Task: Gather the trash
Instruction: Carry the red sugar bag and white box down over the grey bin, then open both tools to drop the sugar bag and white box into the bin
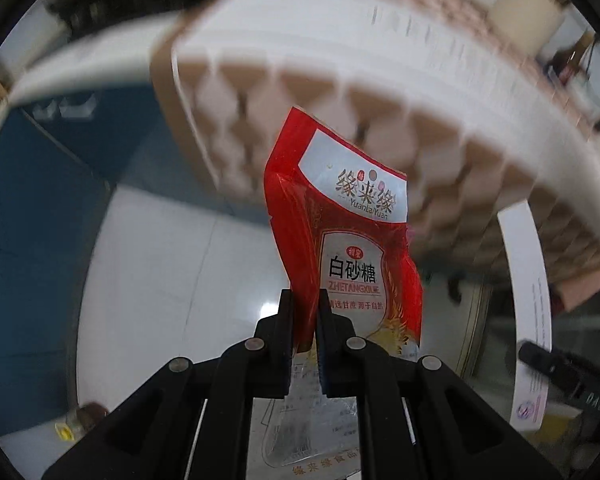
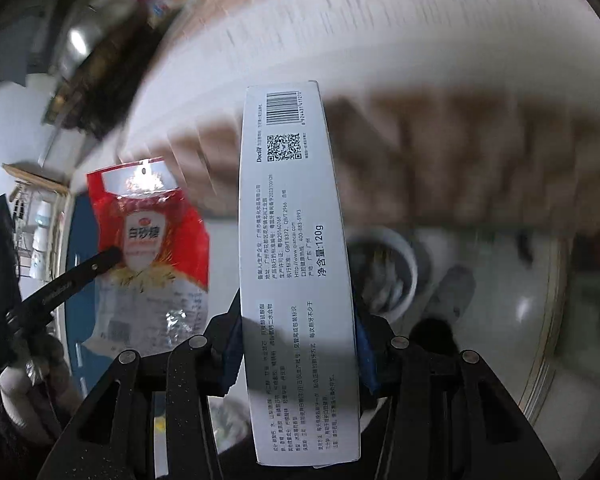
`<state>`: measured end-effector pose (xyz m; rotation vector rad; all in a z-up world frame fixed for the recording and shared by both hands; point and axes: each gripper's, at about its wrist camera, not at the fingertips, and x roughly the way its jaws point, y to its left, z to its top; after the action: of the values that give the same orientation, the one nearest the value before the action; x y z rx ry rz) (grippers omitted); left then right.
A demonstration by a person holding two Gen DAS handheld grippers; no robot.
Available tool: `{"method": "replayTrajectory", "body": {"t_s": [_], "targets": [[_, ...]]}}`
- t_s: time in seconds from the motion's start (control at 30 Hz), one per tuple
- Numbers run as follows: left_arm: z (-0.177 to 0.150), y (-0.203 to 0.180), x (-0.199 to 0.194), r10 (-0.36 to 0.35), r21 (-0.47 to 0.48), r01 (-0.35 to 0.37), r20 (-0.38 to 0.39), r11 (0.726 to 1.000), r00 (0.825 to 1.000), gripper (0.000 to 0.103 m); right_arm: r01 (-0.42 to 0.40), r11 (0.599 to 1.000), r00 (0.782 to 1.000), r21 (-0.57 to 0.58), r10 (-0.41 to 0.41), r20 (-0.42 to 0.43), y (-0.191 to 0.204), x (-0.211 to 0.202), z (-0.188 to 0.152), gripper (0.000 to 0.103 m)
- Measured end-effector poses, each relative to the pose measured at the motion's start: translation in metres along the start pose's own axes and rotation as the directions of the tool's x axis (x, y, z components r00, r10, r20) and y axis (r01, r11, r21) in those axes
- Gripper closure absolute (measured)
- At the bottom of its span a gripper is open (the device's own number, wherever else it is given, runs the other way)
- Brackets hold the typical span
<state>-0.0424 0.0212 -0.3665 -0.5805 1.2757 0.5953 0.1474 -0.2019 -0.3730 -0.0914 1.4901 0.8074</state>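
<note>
Left gripper (image 1: 305, 300): fingers pinched together on a red sugar bag (image 1: 348, 232), gripping it near one lower edge; the bag stands up and leans right, crumpled. Readable on it: brand panel "缘来缘 / YuanLaiYuan" on a pale band at top, then "白砂糖" in bold black with "ZHETANGXILIE" in red beneath. The lower part is clear plastic with faint print, "缘来缘食品" legible near the bottom.

Right gripper (image 2: 298, 312): clamped on both long edges of a white toothpaste box (image 2: 296, 240), held lengthwise, pointing away from the camera. Blue pads (image 2: 366, 356) press its sides. Print on the box face: barcode at the far end, QR code below it, "Doctor" beside the code, "净含量:120g", "http://www.qiancai.com", "400-883-5993", "GB/T 8372". Ingredient and usage lines nearer the camera, small.

In the right wrist view the sugar bag (image 2: 148, 240) shows at left, off the floor, with the left gripper's black finger (image 2: 80, 272) across it. Both items are held in the air.

Background heavily motion-blurred: a white-and-brown patterned surface (image 1: 340, 60) overhead in both views. Below, a glossy pale floor (image 1: 180, 280). A round white bin (image 2: 388, 272), dark inside, sits on the floor just past the box.
</note>
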Motion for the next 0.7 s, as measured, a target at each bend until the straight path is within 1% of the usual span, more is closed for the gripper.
{"method": "replayTrajectory", "body": {"t_s": [0.03,0.1,0.13,0.17,0.23,0.27,0.33,0.37,0.4,0.43,0.47,0.5,0.53,0.57,0.63,0.67,0.7], "targets": [[-0.008,-0.001,0.022,0.006,0.007,-0.006,-0.038,1.000,0.999,0.096,0.008,1.000,0.999,0.025,-0.007,-0.043,-0.007,0.018,-0.019,0.054],[-0.020,-0.006,0.073,0.006,0.003,-0.006,-0.108,1.000,0.994,0.096,0.017,0.998,0.995,0.059,-0.011,-0.102,-0.022,0.048,-0.043,0.054],[-0.024,-0.008,0.096,0.004,0.002,-0.004,-0.135,1.000,0.991,0.096,0.027,0.997,0.990,0.076,-0.016,-0.138,-0.032,0.070,-0.055,0.054],[-0.027,-0.013,0.131,0.009,0.005,-0.008,-0.175,1.000,0.985,0.096,0.034,0.996,0.988,0.086,-0.020,-0.156,-0.039,0.086,-0.060,0.054],[-0.032,-0.019,0.187,-0.007,-0.014,0.004,-0.231,1.000,0.973,0.096,0.058,0.992,0.978,0.110,-0.034,-0.208,-0.065,0.139,-0.076,0.054],[-0.033,-0.023,0.223,-0.012,-0.022,0.007,-0.260,1.000,0.965,0.096,0.065,0.990,0.973,0.126,-0.035,-0.228,-0.079,0.164,-0.081,0.054],[-0.032,-0.031,0.278,-0.009,-0.019,0.004,-0.285,1.000,0.958,0.096,0.071,0.984,0.966,0.164,-0.027,-0.257,-0.108,0.219,-0.087,0.054],[-0.032,-0.035,0.302,-0.006,-0.015,0.001,-0.292,1.000,0.956,0.095,0.072,0.982,0.964,0.175,-0.024,-0.266,-0.120,0.237,-0.089,0.054],[-0.030,-0.042,0.338,0.003,0.001,-0.003,-0.305,1.000,0.952,0.095,0.076,0.980,0.960,0.186,-0.021,-0.279,-0.134,0.266,-0.090,0.054],[-0.029,-0.046,0.358,0.007,0.010,-0.004,-0.316,1.000,0.949,0.095,0.079,0.977,0.957,0.196,-0.020,-0.289,-0.149,0.296,-0.089,0.054],[-0.029,-0.050,0.385,0.016,0.022,-0.010,-0.329,1.000,0.944,0.094,0.078,0.976,0.955,0.204,-0.014,-0.297,-0.160,0.317,-0.090,0.054],[-0.029,-0.053,0.399,0.022,0.030,-0.013,-0.339,0.999,0.940,0.092,0.073,0.975,0.953,0.211,-0.006,-0.303,-0.169,0.337,-0.089,0.054],[-0.029,-0.056,0.422,0.022,0.038,-0.008,-0.367,0.999,0.930,0.091,0.073,0.973,0.952,0.217,-0.003,-0.306,-0.176,0.353,-0.087,0.054],[-0.030,-0.058,0.436,0.016,0.039,-0.001,-0.389,0.999,0.921,0.089,0.075,0.972,0.950,0.221,-0.002,-0.311,-0.184,0.370,-0.085,0.054],[-0.029,-0.062,0.464,0.010,0.041,0.008,-0.432,0.999,0.902,0.087,0.065,0.974,0.940,0.219,0.014,-0.340,-0.195,0.406,-0.080,0.054],[-0.029,-0.063,0.471,0.010,0.043,0.010,-0.442,0.999,0.897,0.084,0.069,0.974,0.933,0.217,0.014,-0.360,-0.198,0.419,-0.075,0.054],[-0.029,-0.065,0.475,0.021,0.054,0.003,-0.442,0.999,0.897,0.078,0.072,0.973,0.926,0.217,0.015,-0.376,-0.198,0.430,-0.071,0.053]]}}
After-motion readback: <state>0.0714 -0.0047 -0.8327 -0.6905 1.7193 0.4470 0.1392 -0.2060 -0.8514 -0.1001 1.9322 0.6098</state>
